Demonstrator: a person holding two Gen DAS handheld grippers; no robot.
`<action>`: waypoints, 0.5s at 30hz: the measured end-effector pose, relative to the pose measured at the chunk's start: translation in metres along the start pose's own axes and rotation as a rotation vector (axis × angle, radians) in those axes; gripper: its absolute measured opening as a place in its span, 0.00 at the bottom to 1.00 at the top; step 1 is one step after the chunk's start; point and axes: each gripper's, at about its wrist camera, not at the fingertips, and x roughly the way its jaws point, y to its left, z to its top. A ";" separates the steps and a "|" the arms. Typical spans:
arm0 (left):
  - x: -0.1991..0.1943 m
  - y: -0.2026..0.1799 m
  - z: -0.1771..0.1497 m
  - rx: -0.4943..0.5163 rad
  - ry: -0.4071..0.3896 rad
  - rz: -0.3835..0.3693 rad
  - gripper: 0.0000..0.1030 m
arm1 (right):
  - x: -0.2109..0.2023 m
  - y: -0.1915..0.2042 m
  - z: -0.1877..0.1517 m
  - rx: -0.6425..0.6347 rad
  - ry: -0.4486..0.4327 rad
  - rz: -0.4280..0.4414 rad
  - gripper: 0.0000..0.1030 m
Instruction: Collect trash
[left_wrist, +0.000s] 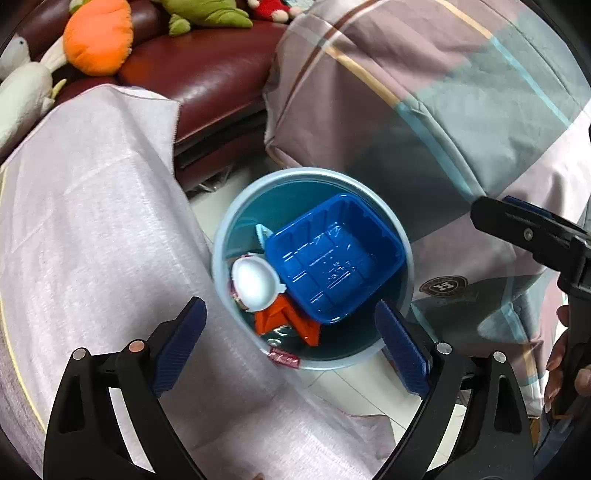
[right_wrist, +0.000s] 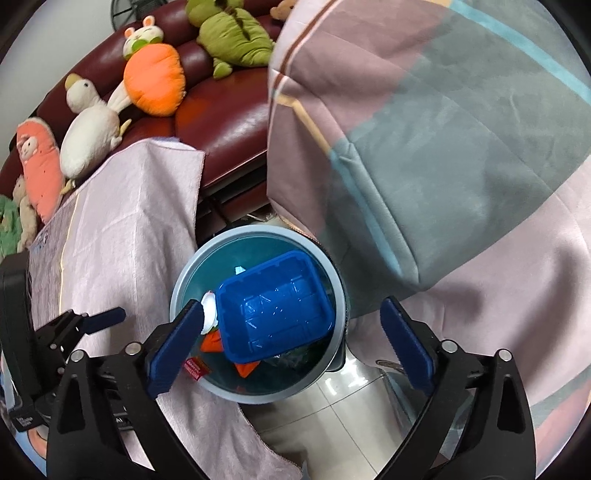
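Observation:
A round light-blue trash bin (left_wrist: 400, 240) (right_wrist: 341, 295) stands on the tiled floor between a cloth-covered table and a covered seat. Inside lie a blue plastic tray (left_wrist: 332, 266) (right_wrist: 273, 317), a white round lid (left_wrist: 255, 282) (right_wrist: 208, 310), orange wrapper pieces (left_wrist: 288, 323) (right_wrist: 245, 367) and a small red packet (left_wrist: 284, 357) (right_wrist: 194, 367). My left gripper (left_wrist: 291, 347) is open and empty above the bin. My right gripper (right_wrist: 291, 347) is open and empty above the bin too. The right gripper's finger (left_wrist: 524, 230) shows at the right of the left wrist view; the left gripper (right_wrist: 85, 321) shows at the left of the right wrist view.
A pale pink cloth (left_wrist: 92, 221) (right_wrist: 122, 236) covers the table at left, its edge hanging by the bin. A striped pink and grey cover (left_wrist: 443, 110) (right_wrist: 443, 147) lies on the right. A dark red sofa (left_wrist: 214, 74) (right_wrist: 229, 114) with plush toys (left_wrist: 98, 37) (right_wrist: 155, 81) stands behind.

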 end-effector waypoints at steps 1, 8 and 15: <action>-0.003 0.002 -0.002 -0.005 -0.002 0.003 0.92 | -0.003 0.003 -0.001 -0.008 0.000 -0.001 0.91; -0.034 0.014 -0.016 -0.031 -0.047 0.028 0.96 | -0.016 0.026 -0.016 -0.085 0.012 0.005 0.93; -0.074 0.031 -0.040 -0.065 -0.105 0.058 0.96 | -0.034 0.047 -0.038 -0.128 0.013 -0.017 0.93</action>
